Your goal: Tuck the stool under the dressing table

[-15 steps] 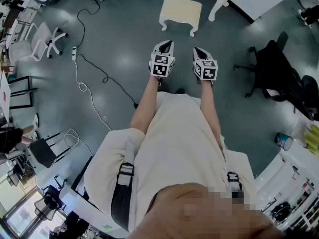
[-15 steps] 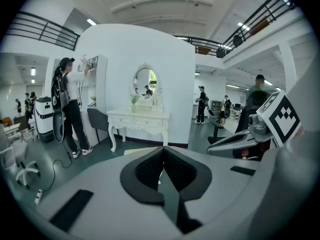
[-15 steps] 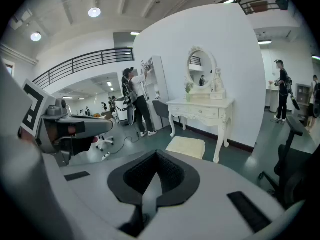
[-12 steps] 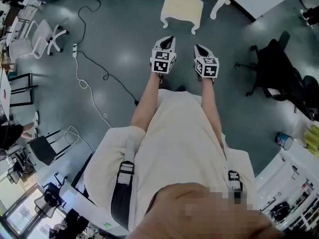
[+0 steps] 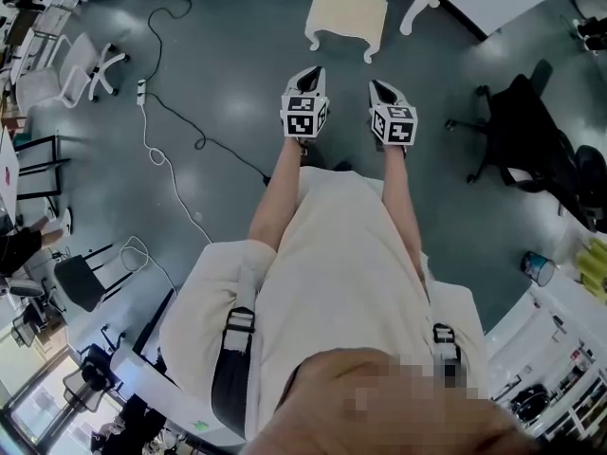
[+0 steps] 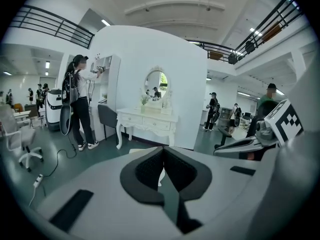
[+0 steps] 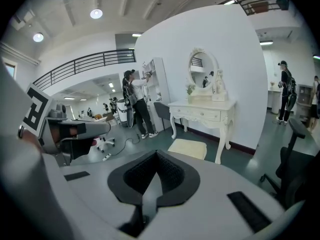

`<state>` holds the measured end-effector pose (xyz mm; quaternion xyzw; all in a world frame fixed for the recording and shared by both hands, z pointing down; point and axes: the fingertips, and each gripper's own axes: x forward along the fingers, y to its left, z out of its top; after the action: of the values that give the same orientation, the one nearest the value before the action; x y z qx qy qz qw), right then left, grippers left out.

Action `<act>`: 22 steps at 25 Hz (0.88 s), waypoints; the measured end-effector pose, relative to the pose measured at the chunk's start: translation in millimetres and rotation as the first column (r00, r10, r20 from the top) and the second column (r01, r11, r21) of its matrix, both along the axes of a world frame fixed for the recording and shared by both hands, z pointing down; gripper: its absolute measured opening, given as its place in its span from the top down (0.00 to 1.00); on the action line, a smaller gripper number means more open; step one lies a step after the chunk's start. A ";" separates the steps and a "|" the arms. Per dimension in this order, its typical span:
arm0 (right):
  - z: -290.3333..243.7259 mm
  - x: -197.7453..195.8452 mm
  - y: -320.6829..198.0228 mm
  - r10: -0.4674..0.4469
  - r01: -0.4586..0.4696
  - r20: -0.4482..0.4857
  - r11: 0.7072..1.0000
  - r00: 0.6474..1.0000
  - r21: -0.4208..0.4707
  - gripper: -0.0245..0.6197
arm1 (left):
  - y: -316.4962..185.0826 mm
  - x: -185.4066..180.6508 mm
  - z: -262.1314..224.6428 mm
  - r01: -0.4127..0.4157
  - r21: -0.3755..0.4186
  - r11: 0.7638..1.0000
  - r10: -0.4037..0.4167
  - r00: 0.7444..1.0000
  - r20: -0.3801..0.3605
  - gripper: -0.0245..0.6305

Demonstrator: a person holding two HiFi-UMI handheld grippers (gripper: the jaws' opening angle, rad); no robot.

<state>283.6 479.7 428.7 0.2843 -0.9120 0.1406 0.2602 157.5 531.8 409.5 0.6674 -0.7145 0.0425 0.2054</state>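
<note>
your left tool (image 5: 312, 71) and right tool (image 5: 377, 86) are clenched, empty, side by side; stool (image 5: 347, 15) stands apart ahead on the floor (image 5: 228, 74).

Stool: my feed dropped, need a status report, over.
Shut and empty: left claw, right claw. Untouched, the stool stands out in front of the dressing table. To the left a cable, to the right a black chair, neither in the path.
</note>
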 end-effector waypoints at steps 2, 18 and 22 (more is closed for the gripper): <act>-1.8 2.2 -1.0 0.006 -0.006 0.020 1.000 1.000 -0.008 0.90 | 2.8 2.1 -0.9 0.005 0.003 1.000 -0.005 1.000 0.001 0.94; -10.1 -16.3 -32.1 0.066 -0.066 0.064 0.998 0.996 -0.003 0.89 | -15.8 -34.2 8.0 0.053 -0.006 0.999 -0.053 0.995 -0.084 0.94; -12.2 -17.9 -53.5 0.085 -0.085 0.059 0.996 0.995 -0.001 0.89 | -39.1 -45.6 1.7 0.059 0.010 0.998 -0.058 0.993 -0.100 0.94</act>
<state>265.7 426.2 416.5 0.3189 -0.9064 0.1592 0.2266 111.9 492.7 411.2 0.6487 -0.7230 -0.0014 0.2377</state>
